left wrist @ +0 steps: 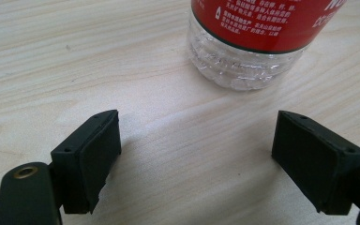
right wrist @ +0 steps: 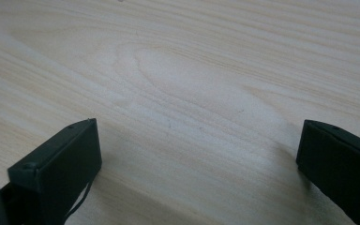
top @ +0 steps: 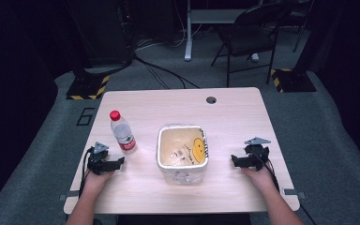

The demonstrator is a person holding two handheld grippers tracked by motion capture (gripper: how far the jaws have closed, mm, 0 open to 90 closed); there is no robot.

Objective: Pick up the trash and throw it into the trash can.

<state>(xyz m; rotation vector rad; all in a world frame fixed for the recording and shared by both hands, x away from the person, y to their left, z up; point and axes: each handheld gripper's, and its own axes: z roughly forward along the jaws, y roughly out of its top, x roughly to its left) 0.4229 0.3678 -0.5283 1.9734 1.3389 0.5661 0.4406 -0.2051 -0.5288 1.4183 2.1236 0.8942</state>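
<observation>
- the bottle (top: 122,131) is standing upright near the table's (top: 234,112) left edge — red cap, red label.
- a bin (top: 183,153) is sitting mid-table, toward the near edge.
- the left gripper (top: 117,163) is resting by the near left corner, jaws spread wide, just short of the bottle's base (left wrist: 248,70).
- the right gripper (top: 236,161) is lying near the right edge — jaws gaping over bare wood, gripping nothing.

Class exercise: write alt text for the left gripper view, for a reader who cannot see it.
The left gripper has its two black jaws wide open, low over a pale wooden table. Just beyond the gap stands a clear plastic bottle with a red label, untouched by either jaw.
</observation>
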